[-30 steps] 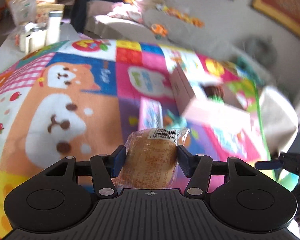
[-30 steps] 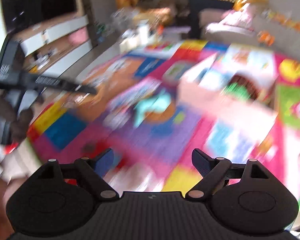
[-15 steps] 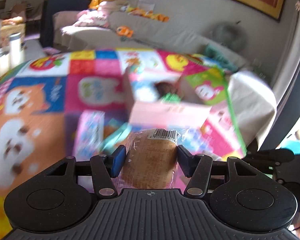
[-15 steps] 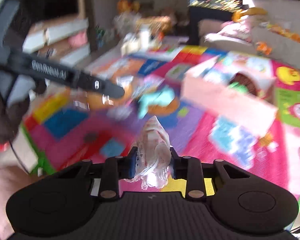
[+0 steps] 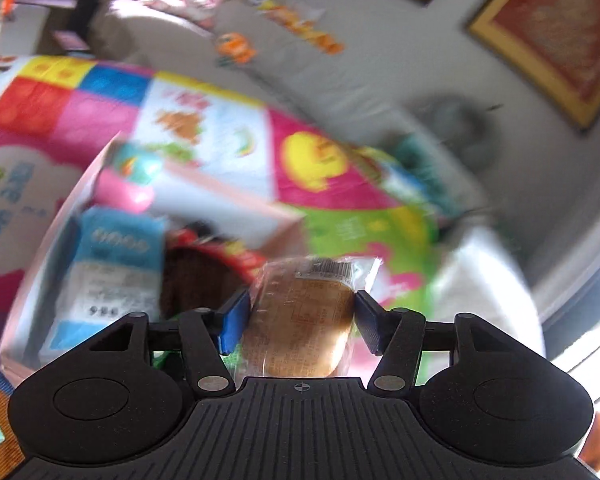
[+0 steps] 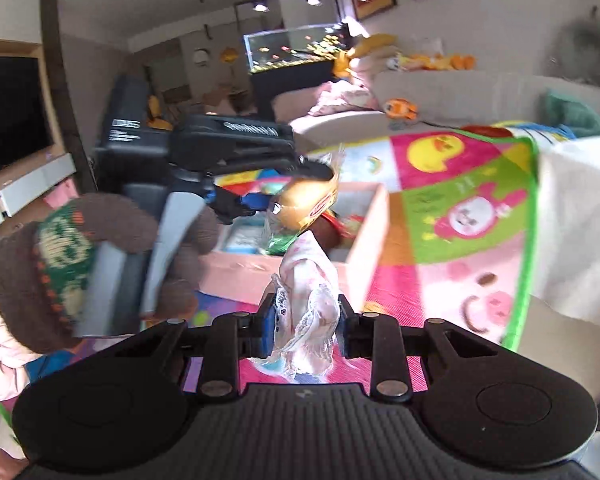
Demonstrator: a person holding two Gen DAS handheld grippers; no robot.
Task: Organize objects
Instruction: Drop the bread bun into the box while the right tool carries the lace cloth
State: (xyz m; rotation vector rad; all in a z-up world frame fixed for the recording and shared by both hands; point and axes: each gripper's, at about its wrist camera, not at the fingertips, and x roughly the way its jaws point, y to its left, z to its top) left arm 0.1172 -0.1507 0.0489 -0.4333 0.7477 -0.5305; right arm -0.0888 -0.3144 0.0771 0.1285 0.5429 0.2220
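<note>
Left gripper [image 5: 300,322] jaws clamp wrapped bun [image 5: 300,320], lengthwise forward; right gripper [image 6: 302,330] jaws pinch lacy packet [image 6: 306,312], upright.

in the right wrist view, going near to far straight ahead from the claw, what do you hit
right claw shut on the lacy packet → pink box → wrapped bun in the left claw above it → sofa → fish tank

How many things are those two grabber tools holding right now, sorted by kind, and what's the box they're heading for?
Wrapped bread bun: 1, clamped in the left gripper
Small pink lacy packet: 1, clamped in the right gripper
Pink cardboard box with snack packs already inside: 1
Total: 2 held things, plus 1 box.
</note>
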